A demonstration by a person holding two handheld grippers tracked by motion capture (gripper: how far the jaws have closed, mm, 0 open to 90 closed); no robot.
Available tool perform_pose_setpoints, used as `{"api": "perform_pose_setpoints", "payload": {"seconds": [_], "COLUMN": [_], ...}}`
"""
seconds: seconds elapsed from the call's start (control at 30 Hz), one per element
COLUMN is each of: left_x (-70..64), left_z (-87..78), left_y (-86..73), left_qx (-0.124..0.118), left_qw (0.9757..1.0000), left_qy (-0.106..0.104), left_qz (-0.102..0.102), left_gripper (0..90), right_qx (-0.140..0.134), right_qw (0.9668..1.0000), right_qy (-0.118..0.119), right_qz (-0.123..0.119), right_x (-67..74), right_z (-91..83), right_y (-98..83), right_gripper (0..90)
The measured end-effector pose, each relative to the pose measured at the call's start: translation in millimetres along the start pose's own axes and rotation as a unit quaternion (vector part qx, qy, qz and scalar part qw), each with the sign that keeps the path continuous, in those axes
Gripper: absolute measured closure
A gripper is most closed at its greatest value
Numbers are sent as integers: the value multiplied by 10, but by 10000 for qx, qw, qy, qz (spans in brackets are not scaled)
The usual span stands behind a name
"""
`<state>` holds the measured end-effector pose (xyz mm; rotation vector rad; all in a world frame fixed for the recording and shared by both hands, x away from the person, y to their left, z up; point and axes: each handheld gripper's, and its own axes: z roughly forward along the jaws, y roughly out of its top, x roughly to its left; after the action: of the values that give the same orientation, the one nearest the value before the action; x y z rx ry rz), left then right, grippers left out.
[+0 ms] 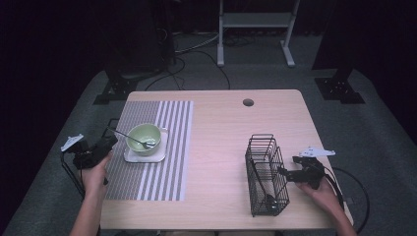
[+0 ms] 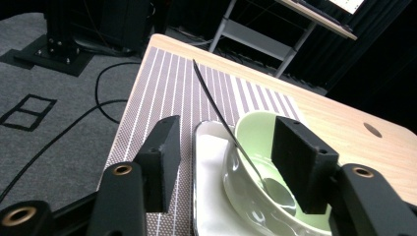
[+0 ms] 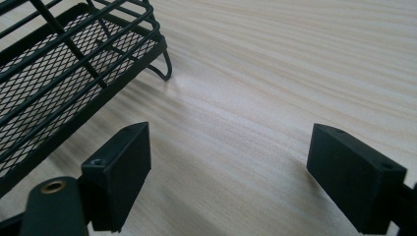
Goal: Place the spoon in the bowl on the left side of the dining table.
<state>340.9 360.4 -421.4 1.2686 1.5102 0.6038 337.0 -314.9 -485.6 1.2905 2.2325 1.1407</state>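
On the striped mat at the worktop's left, your left gripper (image 1: 109, 143) holds its jaws apart around the spoon (image 2: 231, 137) propped in the green bowl (image 1: 143, 137), handle angled for pickup. Your right gripper (image 1: 287, 173), jaws wide and empty, waits beside the wire basket (image 1: 265, 172).

A light wooden table (image 1: 221, 147) with a round cable hole (image 1: 248, 102) near its far edge is seen. On its left half a grey-and-white striped placemat (image 1: 162, 147) is laid flat, reaching the left edge. On the right half a black wire basket (image 1: 266, 175) is stood directly on the wood.
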Motion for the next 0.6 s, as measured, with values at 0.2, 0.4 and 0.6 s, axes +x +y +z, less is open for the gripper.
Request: {"api": "perform_pose_setpoints", "payload": {"seconds": [0.2,0.4,0.6], "left_x": [-34,-68,-98], "left_z": [-29,-43,-33], "left_y": [-52,-88,-136], "left_qx": [67,125,208], "left_qw": [9999,9997,9995], "left_qy": [-60,-209,-240], "left_qz": [92,59,88], "left_gripper": [385,351,293], "right_qx": [1,2,1], "right_qw": [10000,10000,10000], "right_qy": [-1,-6,1], "right_qz": [-4,0,5], "right_x": [1,1,2], "right_z": [-1,0,-4], "right_y": [0,0,-3], "right_gripper": [157,157,157]}}
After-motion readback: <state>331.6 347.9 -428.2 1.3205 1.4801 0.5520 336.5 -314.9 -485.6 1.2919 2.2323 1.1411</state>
